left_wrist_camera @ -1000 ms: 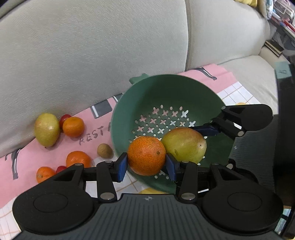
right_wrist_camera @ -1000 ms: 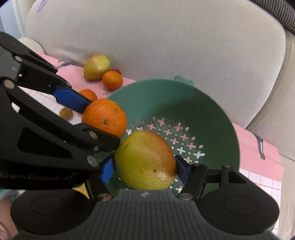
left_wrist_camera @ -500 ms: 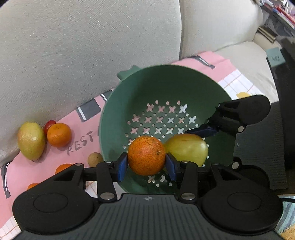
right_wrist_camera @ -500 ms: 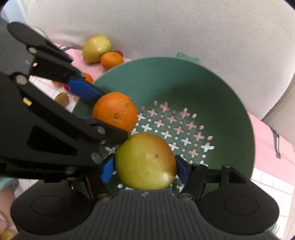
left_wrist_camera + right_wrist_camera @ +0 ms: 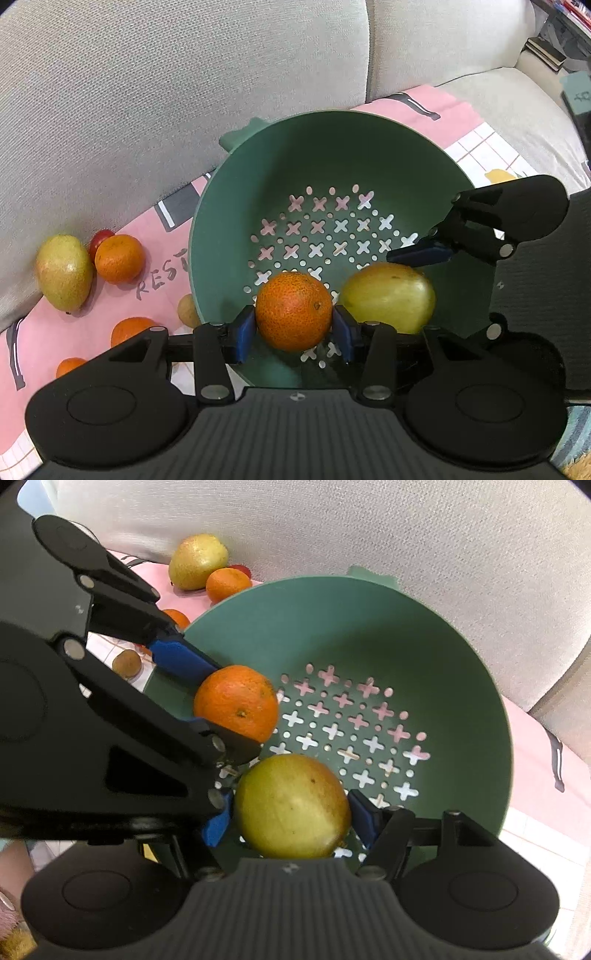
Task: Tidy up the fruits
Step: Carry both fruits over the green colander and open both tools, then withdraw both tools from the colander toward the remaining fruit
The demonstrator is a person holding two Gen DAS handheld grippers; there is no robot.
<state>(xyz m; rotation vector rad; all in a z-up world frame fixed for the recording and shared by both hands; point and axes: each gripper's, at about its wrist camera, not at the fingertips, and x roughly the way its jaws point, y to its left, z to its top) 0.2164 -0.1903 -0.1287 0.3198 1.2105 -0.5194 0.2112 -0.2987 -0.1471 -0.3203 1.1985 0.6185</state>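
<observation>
The left gripper (image 5: pixel 294 331) points down into the green colander (image 5: pixel 369 147), an orange (image 5: pixel 293 311) between its blue pads; the jaws have just been opening, and from here I can't quite tell whether the pads still press on the fruit. Just to its right, the right gripper (image 5: pixel 291 818) is clamped on a yellow-green mango (image 5: pixel 291 806), also low inside the colander. Off to the left gripper's left, a second mango (image 5: pixel 64 272), a smaller orange (image 5: pixel 119 258) and other small fruits lie on the pink cloth (image 5: pixel 110 306) against the sofa cushion (image 5: pixel 147 92).

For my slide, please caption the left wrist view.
Left gripper lowers an orange into the green colander.
</observation>
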